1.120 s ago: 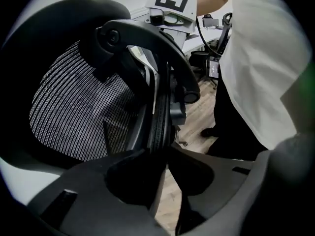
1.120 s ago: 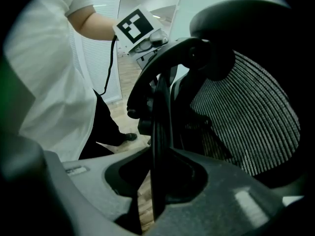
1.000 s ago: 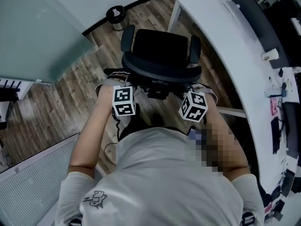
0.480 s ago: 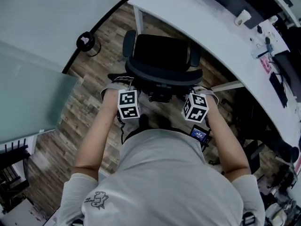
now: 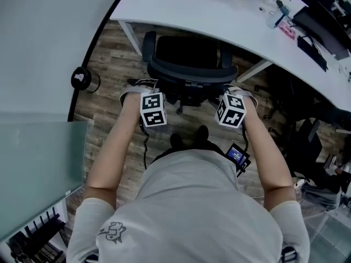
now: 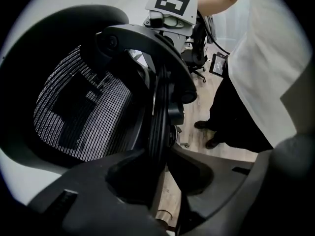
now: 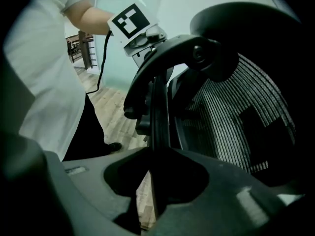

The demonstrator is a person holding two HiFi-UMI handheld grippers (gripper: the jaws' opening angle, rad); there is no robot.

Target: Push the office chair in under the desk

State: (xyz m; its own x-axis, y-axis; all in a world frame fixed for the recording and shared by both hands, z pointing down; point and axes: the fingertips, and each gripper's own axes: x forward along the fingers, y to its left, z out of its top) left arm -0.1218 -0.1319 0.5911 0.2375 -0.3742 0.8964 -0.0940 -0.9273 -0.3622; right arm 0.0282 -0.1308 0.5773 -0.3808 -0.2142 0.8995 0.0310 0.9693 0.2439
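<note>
A black office chair (image 5: pixel 188 52) with a mesh backrest (image 5: pixel 189 80) stands in front of me, its seat front at the edge of the white curved desk (image 5: pixel 219 16). My left gripper (image 5: pixel 155 90) holds the backrest's left rim (image 6: pixel 158 107); its jaws are closing a little on that rim. At the right rim (image 7: pixel 158 112) is my right gripper (image 5: pixel 226 91), whose jaws are opening with the rim still between them. In each gripper view the thin black rim runs down into the jaws' notch.
A white desk leg (image 5: pixel 129 37) stands left of the chair and a slanted one (image 5: pixel 255 70) to its right. A round bin (image 5: pixel 82 79) sits on the wood floor at the left. A glass partition (image 5: pixel 38 158) is at lower left. Dark equipment (image 5: pixel 307 136) lies under the desk at right.
The chair has rolled toward the desk, and its seat front now reaches the desk's edge. Both grippers stayed on the backrest and went forward with it.
</note>
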